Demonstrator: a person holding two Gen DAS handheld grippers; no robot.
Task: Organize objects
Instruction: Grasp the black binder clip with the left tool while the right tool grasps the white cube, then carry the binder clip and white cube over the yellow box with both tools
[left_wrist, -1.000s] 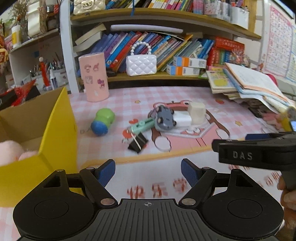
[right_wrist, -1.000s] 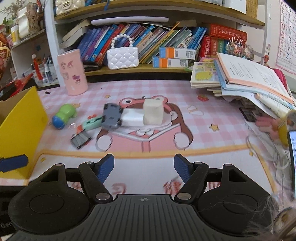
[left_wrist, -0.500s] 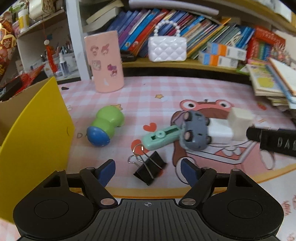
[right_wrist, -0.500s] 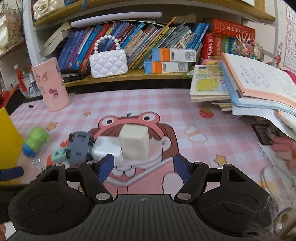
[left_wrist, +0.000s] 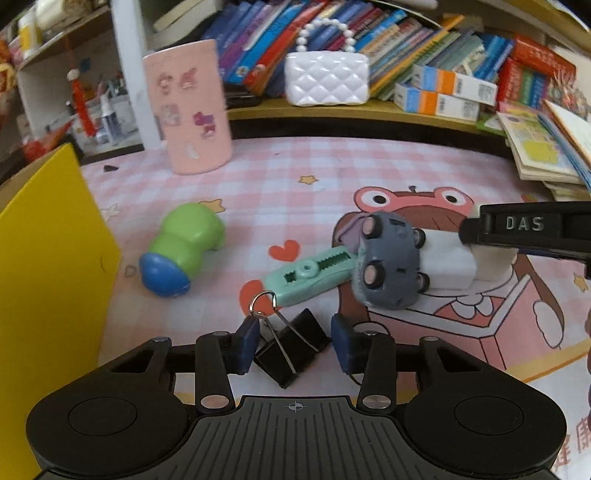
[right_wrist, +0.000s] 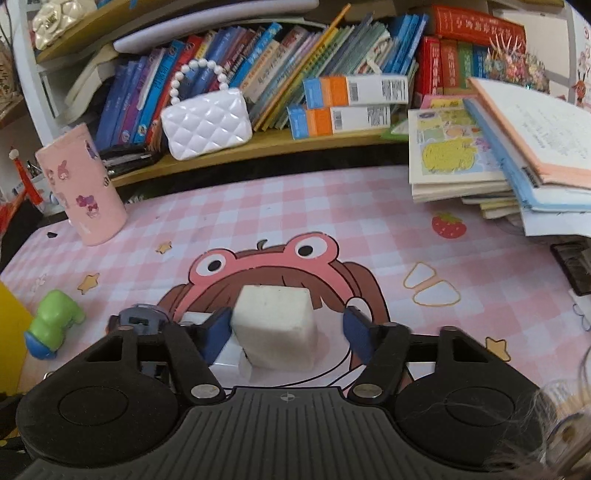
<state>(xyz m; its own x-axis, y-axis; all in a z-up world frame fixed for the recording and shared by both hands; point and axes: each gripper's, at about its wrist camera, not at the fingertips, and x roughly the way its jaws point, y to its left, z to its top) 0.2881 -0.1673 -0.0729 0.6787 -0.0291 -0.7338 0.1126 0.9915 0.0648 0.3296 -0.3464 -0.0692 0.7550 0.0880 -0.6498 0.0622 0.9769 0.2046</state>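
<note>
This was a child's study corner in a home. A pink checked cartoon mat (right_wrist: 332, 206) covered the table, printed with a frog-hatted girl, stars and a strawberry. Behind it a wooden bookshelf (right_wrist: 266, 140) was crammed with leaning children's books (right_wrist: 229, 66), with a white quilted toy handbag (right_wrist: 207, 122) on its ledge. A pink sticker-covered holder (left_wrist: 188, 110) stood on the mat, open workbooks (right_wrist: 517, 147) were stacked at the right, and small toys lay about, among them a grey toy car (left_wrist: 388, 266).
</note>
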